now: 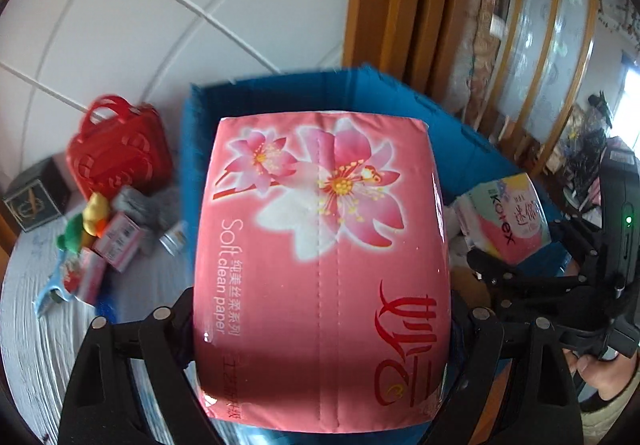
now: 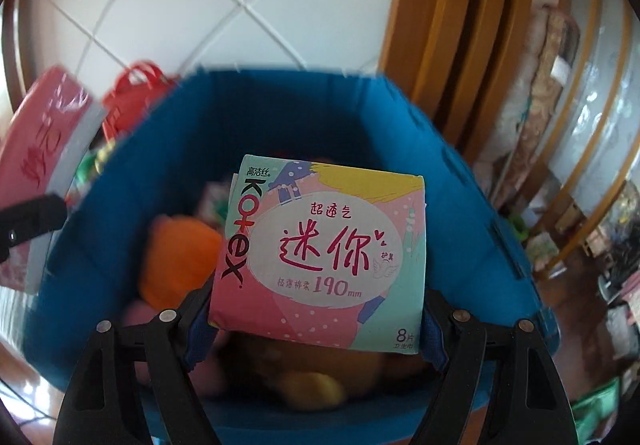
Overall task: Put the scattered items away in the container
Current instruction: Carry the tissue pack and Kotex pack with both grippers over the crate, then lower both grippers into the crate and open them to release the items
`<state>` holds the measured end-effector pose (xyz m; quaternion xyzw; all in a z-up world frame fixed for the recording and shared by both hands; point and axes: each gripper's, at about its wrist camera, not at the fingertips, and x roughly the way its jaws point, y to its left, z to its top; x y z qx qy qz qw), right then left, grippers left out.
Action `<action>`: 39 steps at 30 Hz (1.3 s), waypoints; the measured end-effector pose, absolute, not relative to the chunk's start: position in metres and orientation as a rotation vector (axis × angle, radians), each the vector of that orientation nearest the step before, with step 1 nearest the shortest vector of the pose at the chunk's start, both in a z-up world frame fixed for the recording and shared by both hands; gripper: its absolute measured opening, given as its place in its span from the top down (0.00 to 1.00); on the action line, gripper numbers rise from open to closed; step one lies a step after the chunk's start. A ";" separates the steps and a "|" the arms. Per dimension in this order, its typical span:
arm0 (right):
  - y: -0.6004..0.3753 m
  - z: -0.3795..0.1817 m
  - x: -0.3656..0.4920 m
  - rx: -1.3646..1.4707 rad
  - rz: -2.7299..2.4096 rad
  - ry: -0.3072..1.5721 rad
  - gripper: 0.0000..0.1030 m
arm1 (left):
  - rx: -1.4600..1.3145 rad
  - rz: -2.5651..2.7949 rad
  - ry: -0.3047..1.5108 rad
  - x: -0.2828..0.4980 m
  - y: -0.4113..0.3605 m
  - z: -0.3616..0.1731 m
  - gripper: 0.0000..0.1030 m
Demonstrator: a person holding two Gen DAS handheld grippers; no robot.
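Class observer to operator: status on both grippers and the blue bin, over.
Left gripper clamps pink tissue pack. Right gripper clamps Kotex pack. Both above blue bin. Nothing blocking.

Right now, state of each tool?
Left tool: closed on the pink tissue pack.
Right tool: closed on the Kotex pack, over the blue bin.

White tiled wall (image 1: 160, 5), wooden frame (image 2: 452, 25), possibly glazed cabinet (image 1: 540, 45)

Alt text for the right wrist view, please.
The right gripper holds a Kotex pad pack above an open blue fabric bin that already contains blurred orange and yellow items. At left, a pink tissue pack is partly in view.
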<state>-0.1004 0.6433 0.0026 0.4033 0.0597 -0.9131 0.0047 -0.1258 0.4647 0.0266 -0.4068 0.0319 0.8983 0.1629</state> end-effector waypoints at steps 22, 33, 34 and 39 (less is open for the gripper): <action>0.706 -0.048 -0.145 1.661 -2.509 0.240 0.11 | -1.718 2.357 0.253 -0.168 0.534 -0.039 0.12; 0.717 -0.031 -0.130 1.585 -2.545 0.185 0.00 | -1.591 2.400 0.242 -0.152 0.539 -0.008 0.12; 0.718 -0.029 -0.128 1.580 -2.547 0.184 0.00 | -1.576 2.399 0.235 -0.151 0.539 -0.006 0.12; 0.720 -0.022 -0.120 1.556 -2.564 0.182 0.00 | -1.618 2.448 0.235 -0.162 0.533 -0.011 0.11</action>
